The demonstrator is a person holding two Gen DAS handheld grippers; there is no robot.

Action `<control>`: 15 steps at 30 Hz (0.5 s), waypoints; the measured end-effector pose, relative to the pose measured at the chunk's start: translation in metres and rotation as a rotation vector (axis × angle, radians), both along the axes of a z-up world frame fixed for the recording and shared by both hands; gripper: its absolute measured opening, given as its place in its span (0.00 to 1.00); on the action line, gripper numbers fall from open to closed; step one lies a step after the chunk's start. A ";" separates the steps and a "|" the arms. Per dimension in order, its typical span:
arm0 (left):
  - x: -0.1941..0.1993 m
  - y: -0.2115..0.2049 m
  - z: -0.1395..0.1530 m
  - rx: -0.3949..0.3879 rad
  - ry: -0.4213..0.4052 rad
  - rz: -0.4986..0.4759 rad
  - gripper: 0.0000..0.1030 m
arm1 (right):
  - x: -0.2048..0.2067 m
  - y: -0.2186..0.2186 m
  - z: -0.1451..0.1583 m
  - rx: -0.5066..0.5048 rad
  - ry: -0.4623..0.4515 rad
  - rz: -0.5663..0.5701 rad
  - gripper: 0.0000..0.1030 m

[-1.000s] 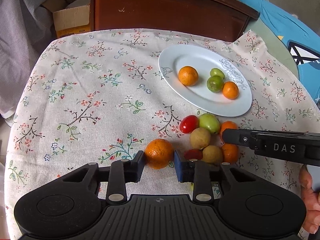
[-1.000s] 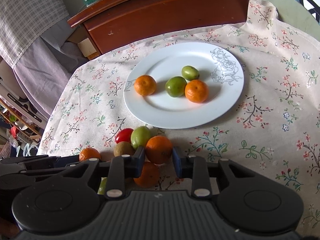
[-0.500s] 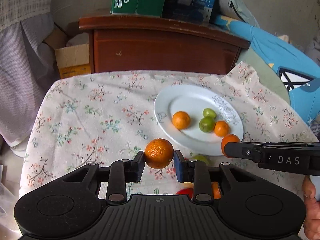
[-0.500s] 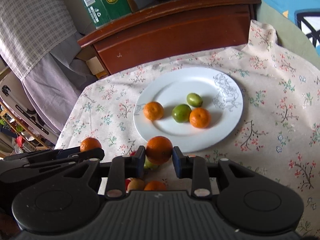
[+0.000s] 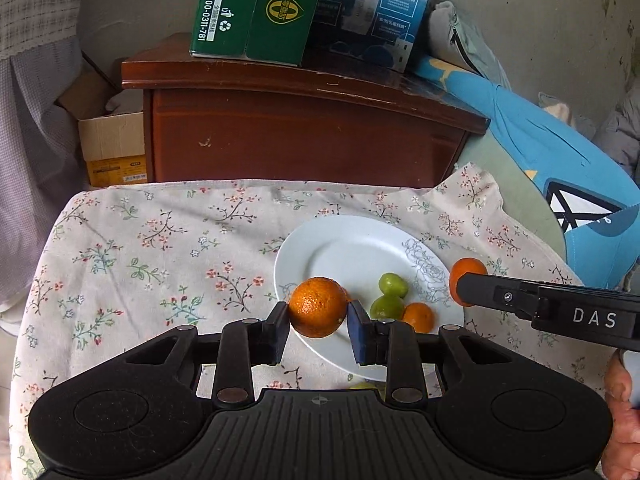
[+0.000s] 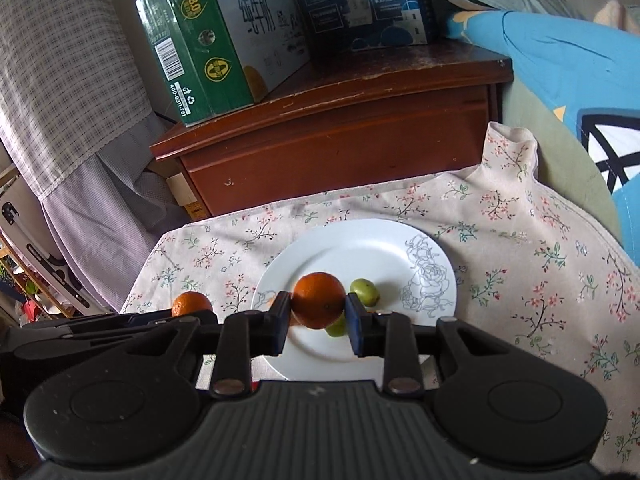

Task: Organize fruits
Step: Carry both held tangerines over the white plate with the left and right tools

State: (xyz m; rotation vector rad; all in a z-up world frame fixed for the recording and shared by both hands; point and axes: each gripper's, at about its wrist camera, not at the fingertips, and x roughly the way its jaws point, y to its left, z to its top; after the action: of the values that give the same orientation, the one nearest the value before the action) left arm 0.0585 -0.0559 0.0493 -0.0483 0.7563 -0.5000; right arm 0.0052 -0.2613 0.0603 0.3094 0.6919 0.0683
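Note:
My left gripper [image 5: 318, 315] is shut on an orange [image 5: 317, 306] and holds it in the air over the near left rim of the white plate [image 5: 344, 248]. My right gripper [image 6: 318, 311] is shut on another orange [image 6: 319, 299] above the plate [image 6: 360, 248]. On the plate lie two green fruits [image 5: 393, 285] and a small orange [image 5: 419, 316]. The right gripper's finger [image 5: 492, 294] with its orange [image 5: 466, 270] shows in the left wrist view. The left gripper's orange [image 6: 191, 304] shows in the right wrist view.
A floral cloth [image 5: 160, 240] covers the table. A dark wooden cabinet [image 5: 304, 132] with a green carton [image 5: 256, 8] and a blue carton [image 5: 372, 12] stands behind it. A cardboard box [image 5: 112, 148] sits at the back left. A blue cushion [image 5: 560, 160] lies at the right.
Both grippers have lifted their oranges off the cloth, higher than half a second ago, and moved them over the plate. The loose fruit pile has dropped out of view below.

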 end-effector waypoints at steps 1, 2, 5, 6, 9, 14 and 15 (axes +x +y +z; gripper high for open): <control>0.003 -0.004 0.000 0.006 -0.008 -0.003 0.28 | 0.003 -0.001 -0.001 -0.007 -0.001 -0.002 0.29; 0.005 -0.006 0.000 0.010 -0.013 -0.007 0.28 | 0.005 -0.002 -0.002 -0.018 -0.002 -0.003 0.29; 0.016 -0.013 -0.003 0.006 -0.010 -0.010 0.28 | 0.015 -0.009 -0.008 -0.034 0.001 -0.015 0.29; 0.020 -0.015 -0.004 0.004 -0.007 -0.011 0.28 | 0.019 -0.012 -0.011 -0.030 0.006 -0.022 0.29; 0.032 -0.022 -0.010 0.009 0.002 -0.012 0.28 | 0.028 -0.019 -0.019 -0.042 0.025 -0.045 0.29; 0.049 -0.035 -0.019 0.012 0.014 -0.016 0.28 | 0.040 -0.033 -0.036 -0.025 0.077 -0.089 0.29; 0.053 -0.037 -0.022 0.010 0.018 -0.015 0.28 | 0.042 -0.035 -0.040 -0.020 0.086 -0.095 0.29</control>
State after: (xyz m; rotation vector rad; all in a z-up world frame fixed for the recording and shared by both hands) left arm 0.1112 -0.0930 0.0276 -0.0379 0.7774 -0.5108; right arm 0.0476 -0.2967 0.0208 0.3269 0.7615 -0.0429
